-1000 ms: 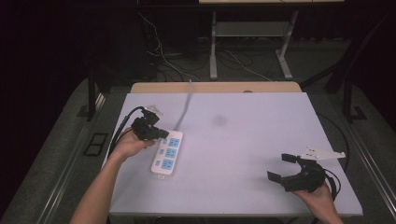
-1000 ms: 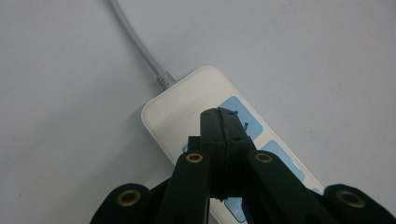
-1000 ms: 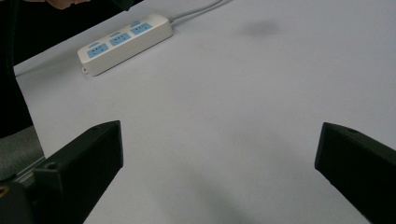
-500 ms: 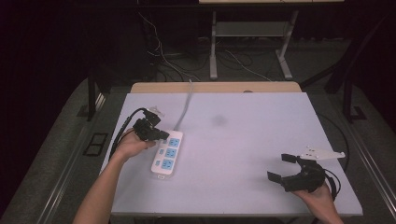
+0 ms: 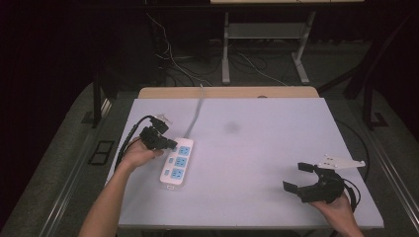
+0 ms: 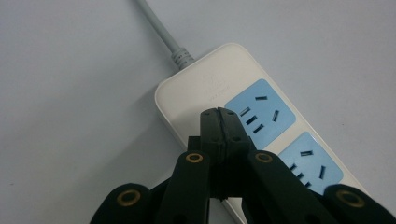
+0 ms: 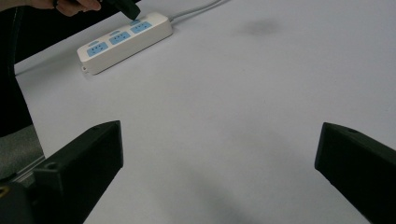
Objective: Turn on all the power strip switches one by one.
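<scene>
At the bench's [image 5: 276,148] nine o'clock side: no change from a second ago — left gripper [image 5: 170,144] pressed shut, tips on the power strip's [image 5: 178,163] cord-end socket. Right gripper [image 5: 300,177] at five o'clock, jaws wide, well apart. Grey cord [image 5: 196,111] toward twelve.

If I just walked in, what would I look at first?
Probably the white power strip with three blue sockets, lying on the left part of the pale table, its grey cord running off the far edge. The left tongs are shut, with their tip over the strip's white end beside the first blue socket. Far off at the table's near right corner, the right tongs sit wide open with nothing between them.
</scene>
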`<state>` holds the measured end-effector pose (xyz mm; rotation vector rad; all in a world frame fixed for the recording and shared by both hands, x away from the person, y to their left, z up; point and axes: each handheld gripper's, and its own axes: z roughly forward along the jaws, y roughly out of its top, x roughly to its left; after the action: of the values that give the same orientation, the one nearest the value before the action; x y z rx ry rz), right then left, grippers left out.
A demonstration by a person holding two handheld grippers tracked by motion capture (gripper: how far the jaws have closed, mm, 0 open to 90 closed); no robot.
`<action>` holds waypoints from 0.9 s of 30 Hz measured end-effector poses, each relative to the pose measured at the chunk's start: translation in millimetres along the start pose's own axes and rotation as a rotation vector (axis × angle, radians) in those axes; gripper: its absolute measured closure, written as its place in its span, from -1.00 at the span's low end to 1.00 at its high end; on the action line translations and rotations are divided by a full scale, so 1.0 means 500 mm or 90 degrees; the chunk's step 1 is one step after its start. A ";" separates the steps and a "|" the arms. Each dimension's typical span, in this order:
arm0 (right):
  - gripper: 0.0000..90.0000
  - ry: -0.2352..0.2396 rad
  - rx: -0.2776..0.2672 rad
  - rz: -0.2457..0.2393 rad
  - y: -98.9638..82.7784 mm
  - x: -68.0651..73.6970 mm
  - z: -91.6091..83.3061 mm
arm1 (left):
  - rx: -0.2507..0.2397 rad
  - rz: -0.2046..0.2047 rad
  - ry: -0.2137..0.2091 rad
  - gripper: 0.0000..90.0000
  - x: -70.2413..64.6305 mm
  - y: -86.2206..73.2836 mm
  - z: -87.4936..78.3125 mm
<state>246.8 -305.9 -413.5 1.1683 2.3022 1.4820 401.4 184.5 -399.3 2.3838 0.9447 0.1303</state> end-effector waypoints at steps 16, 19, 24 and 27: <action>-0.98 -0.002 0.002 -0.003 0.000 0.000 0.001 | -0.010 -0.020 -0.013 0.99 0.001 -0.006 0.002; -0.98 -0.002 0.002 -0.003 0.000 0.000 0.001 | -0.011 -0.030 -0.021 0.99 0.004 -0.008 0.003; -0.98 -0.002 0.003 -0.004 0.000 0.000 0.001 | -0.011 -0.028 -0.023 0.99 0.006 -0.009 0.004; -0.98 -0.001 0.004 -0.004 0.000 -0.001 0.001 | -0.011 -0.038 -0.031 0.99 0.010 -0.009 0.005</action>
<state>247.1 -306.0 -414.0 1.1625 2.3081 1.4723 403.2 189.3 -404.5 2.3295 0.9864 0.0567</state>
